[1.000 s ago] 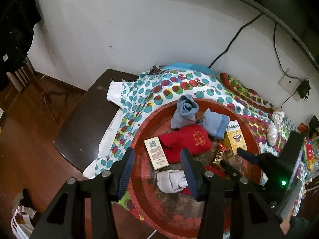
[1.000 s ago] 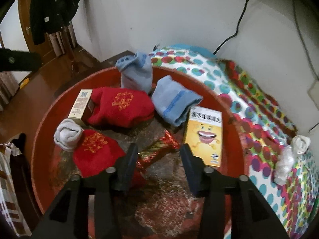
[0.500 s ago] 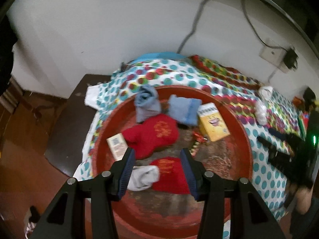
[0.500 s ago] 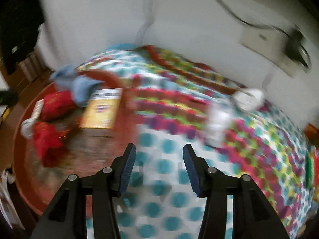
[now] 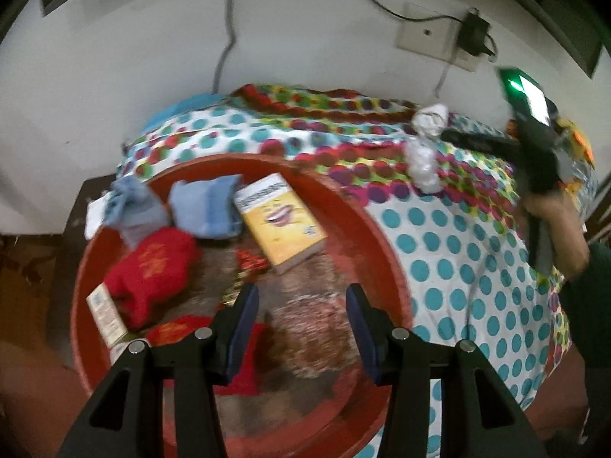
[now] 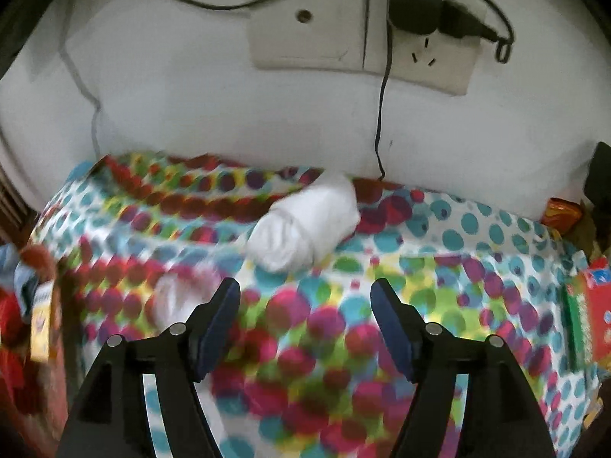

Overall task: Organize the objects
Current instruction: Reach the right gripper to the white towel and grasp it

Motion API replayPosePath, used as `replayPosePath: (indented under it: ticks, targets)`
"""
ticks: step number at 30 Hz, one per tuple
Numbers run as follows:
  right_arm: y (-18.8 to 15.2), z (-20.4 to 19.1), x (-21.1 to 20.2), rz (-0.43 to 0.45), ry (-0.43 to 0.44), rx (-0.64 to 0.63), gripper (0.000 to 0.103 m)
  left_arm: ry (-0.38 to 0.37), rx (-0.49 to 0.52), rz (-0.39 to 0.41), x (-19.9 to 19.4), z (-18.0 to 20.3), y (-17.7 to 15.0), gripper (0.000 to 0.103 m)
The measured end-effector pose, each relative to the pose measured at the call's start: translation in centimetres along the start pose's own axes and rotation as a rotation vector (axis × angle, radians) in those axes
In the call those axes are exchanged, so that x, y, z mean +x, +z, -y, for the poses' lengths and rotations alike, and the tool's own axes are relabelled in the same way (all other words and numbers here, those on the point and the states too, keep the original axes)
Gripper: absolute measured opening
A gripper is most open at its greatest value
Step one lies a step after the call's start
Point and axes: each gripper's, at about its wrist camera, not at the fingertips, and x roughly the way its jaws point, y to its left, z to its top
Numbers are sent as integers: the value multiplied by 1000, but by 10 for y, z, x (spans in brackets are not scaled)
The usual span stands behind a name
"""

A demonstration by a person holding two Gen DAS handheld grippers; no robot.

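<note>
A round red tray (image 5: 385,236) lies on a dotted cloth (image 5: 458,236). In it are two blue socks (image 5: 206,210), a red sock (image 5: 152,271), a second red sock (image 5: 191,330), a yellow box (image 5: 282,225), a small white box (image 5: 105,315) and a candy wrapper (image 5: 250,261). My left gripper (image 5: 301,320) is open and empty above the tray. My right gripper (image 6: 305,316) is open and empty over the cloth, just short of a rolled white sock (image 6: 305,225). A second white roll (image 6: 179,297) lies blurred by its left finger.
A wall socket (image 6: 362,34) with a plugged adapter and cables hangs on the white wall behind the table. Snack packets and coloured boxes (image 6: 595,305) lie at the right edge of the cloth. The tray's edge (image 6: 49,278) shows at the left of the right wrist view.
My right gripper has swung right, off the tray and across the cloth to the white rolled sock. My left gripper has shifted right over the tray. Both stayed open.
</note>
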Motion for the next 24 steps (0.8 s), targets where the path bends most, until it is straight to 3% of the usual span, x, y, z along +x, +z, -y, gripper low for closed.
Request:
replayPosePath:
  ticks: [5,10,11,12,15,21,24]
  targets:
    - [24,6,39,-6,-40,43,83,-27,35,-1,16,17,5,49]
    - [32,9,66,-14,31,78,82,-13,66,-23,28,33,25,49]
    - [31,8,69,-15,52,72,74,-10,65,-24,30,37,29,49]
    - [31,7,70,-11,78,62,55,-7,63,-23,31,40,33,49]
    - [27,4,61,8,113,16,44,-7,64,-32,41,55,46,49]
    - [1,32,7,86,99,-36,44,-20,110,-47,63,93,58,49]
    - [-35,59,-24,90,90,-35,44,-44,134,-57,76,116,64,49]
